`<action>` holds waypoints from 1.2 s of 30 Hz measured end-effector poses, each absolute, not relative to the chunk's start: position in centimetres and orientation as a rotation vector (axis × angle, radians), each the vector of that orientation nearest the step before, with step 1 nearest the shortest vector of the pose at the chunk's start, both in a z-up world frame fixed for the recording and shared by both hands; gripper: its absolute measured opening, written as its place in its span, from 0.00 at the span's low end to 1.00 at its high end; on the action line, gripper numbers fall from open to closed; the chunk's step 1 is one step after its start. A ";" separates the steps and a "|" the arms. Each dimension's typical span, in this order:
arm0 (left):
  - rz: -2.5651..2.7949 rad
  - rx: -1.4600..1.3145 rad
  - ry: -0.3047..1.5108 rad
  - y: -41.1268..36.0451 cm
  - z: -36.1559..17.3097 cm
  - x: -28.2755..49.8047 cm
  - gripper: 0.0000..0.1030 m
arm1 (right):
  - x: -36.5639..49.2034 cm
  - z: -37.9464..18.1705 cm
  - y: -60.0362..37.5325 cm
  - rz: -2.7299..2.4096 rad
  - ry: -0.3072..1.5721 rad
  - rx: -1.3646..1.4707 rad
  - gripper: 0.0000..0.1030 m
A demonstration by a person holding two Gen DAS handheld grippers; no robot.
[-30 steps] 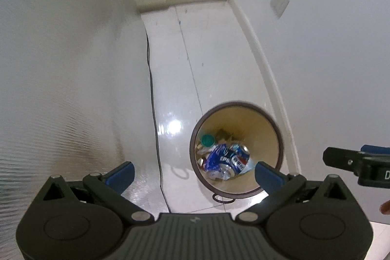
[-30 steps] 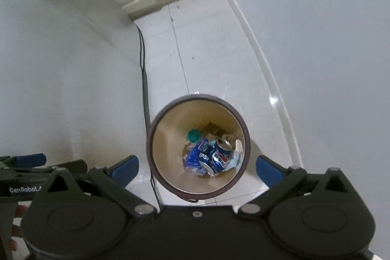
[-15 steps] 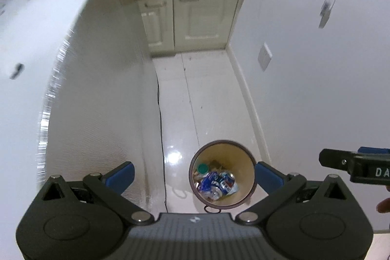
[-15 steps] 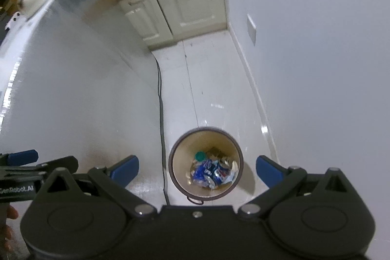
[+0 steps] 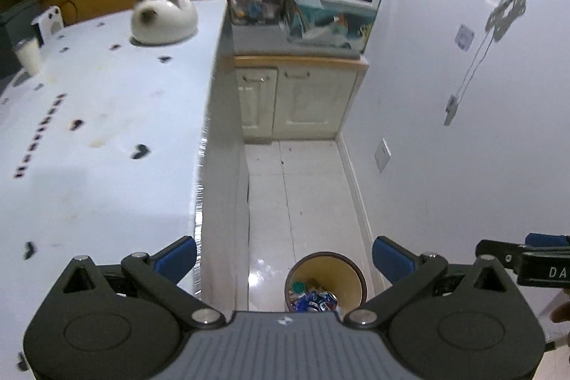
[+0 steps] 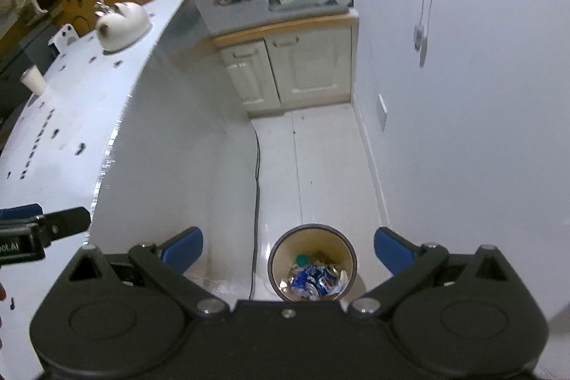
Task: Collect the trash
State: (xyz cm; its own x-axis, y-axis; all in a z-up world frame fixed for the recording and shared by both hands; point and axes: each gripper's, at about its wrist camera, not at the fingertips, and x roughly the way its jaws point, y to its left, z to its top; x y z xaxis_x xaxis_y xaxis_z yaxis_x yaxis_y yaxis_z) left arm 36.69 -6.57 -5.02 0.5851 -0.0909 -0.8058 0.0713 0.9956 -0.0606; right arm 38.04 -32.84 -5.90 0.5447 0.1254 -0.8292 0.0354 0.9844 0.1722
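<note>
A round bin with a dark rim stands on the white tiled floor far below, between the counter and the wall; it also shows in the right wrist view. It holds crushed blue cans and a green lid. My left gripper is open and empty, high above the bin. My right gripper is open and empty too, beside the left one and level with it. Each gripper's tip shows at the edge of the other's view.
A white counter runs along the left, with a white cat and a white cup on it. A cream cabinet with cluttered boxes stands at the far end. A black cable runs down the counter side.
Both grippers have risen well above the bin, from close over it to above counter height. The bin looks much smaller and the counter top has come into view.
</note>
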 end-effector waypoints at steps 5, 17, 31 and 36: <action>-0.091 -0.037 0.891 -4.4 -2.3 32.4 1.00 | 34.6 -2.8 -31.1 0.054 0.949 0.147 1.00; -0.084 -0.031 0.839 0.3 1.1 22.3 1.00 | 24.8 1.8 -26.6 0.028 0.894 0.119 1.00; -0.093 -0.010 0.821 2.0 2.2 14.2 1.00 | 14.4 3.4 -23.6 -0.010 0.856 0.105 1.00; -0.088 -0.006 0.822 1.7 2.3 12.2 1.00 | 11.9 3.8 -23.4 -0.012 0.838 0.091 1.00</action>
State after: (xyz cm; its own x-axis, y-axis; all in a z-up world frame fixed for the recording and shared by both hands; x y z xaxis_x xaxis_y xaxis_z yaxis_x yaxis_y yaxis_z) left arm 12.20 1.73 2.31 0.6770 -0.0803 -0.7315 0.0756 0.9964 -0.0395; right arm 11.91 -23.45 3.83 0.6692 0.0254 -0.7426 0.0468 0.9960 0.0763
